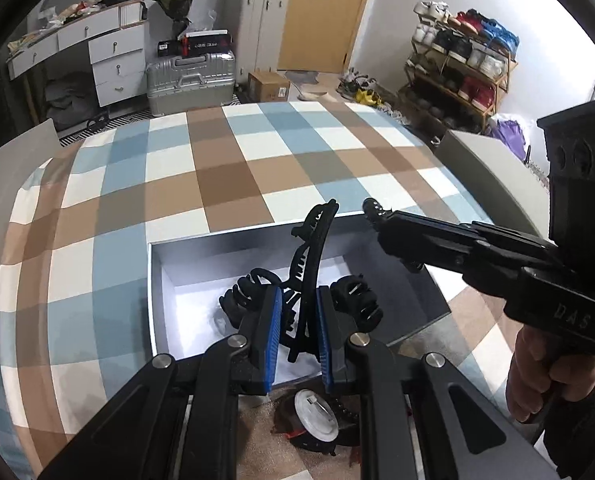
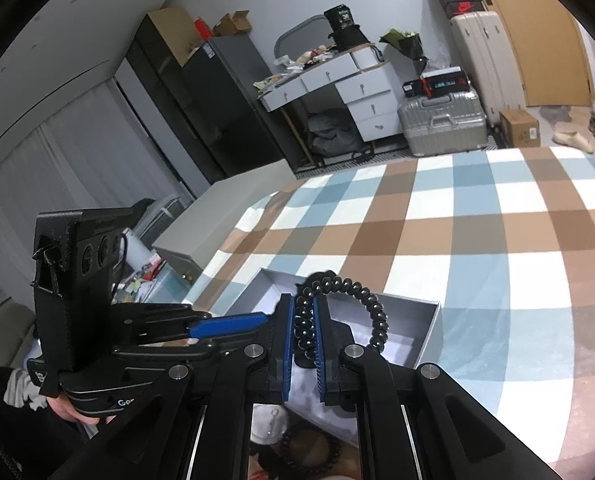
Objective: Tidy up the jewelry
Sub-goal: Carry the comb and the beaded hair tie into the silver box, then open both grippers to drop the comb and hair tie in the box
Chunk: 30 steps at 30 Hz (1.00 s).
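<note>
A grey open box (image 1: 153, 280) lies on the checked bedspread; it also shows in the right wrist view (image 2: 429, 336). My left gripper (image 1: 297, 300) is shut on a long black hair clip (image 1: 311, 248) and holds it upright over the box. Black claw clips (image 1: 355, 298) lie inside the box. My right gripper (image 2: 304, 312) is shut on a black bead bracelet (image 2: 361, 296) above the box. In the left wrist view the right gripper (image 1: 373, 208) reaches in from the right over the box's far right corner.
A silver round case (image 1: 315, 418) and dark beads lie on the bed below my left gripper. A white nightstand (image 1: 493, 176) stands at the bed's right. Suitcases, a dresser and a shoe rack (image 1: 461, 76) stand beyond the bed.
</note>
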Each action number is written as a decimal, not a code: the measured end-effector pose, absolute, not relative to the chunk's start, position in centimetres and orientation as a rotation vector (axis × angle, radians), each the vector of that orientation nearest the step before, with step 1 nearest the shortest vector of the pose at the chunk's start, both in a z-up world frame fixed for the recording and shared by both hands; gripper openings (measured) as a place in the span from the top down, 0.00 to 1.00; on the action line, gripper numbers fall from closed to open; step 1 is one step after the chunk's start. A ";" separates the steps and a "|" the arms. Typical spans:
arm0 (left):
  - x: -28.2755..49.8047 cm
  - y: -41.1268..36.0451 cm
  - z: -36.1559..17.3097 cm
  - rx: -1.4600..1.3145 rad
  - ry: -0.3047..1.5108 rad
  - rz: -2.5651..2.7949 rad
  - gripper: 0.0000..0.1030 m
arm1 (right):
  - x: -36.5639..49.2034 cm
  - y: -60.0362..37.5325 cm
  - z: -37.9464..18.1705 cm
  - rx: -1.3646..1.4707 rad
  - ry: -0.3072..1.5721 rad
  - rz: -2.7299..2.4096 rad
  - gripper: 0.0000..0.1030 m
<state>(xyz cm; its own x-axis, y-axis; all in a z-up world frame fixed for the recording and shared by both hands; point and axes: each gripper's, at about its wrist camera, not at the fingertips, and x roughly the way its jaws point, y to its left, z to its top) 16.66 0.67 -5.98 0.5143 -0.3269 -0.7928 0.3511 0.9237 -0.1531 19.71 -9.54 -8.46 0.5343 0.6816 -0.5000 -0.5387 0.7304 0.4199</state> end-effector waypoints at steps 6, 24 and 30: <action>17.2 0.3 -6.6 0.042 0.967 -0.429 0.88 | 20.1 -9.3 -9.1 0.228 0.716 0.729 0.91; 17.2 2.1 -6.2 -0.069 0.933 -0.397 0.52 | 18.8 -10.4 -8.2 0.265 0.664 0.694 0.41; 15.9 2.2 -5.4 -0.051 0.900 -0.367 0.52 | 17.2 -11.3 -7.1 0.270 0.629 0.665 0.30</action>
<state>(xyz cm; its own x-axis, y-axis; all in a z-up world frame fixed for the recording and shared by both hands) 15.87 2.20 -5.38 0.5640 -0.3335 -0.7555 0.2908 0.9364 -0.1964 17.23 -11.25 -7.08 0.6123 0.6470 -0.4543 -0.4895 0.7615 0.4248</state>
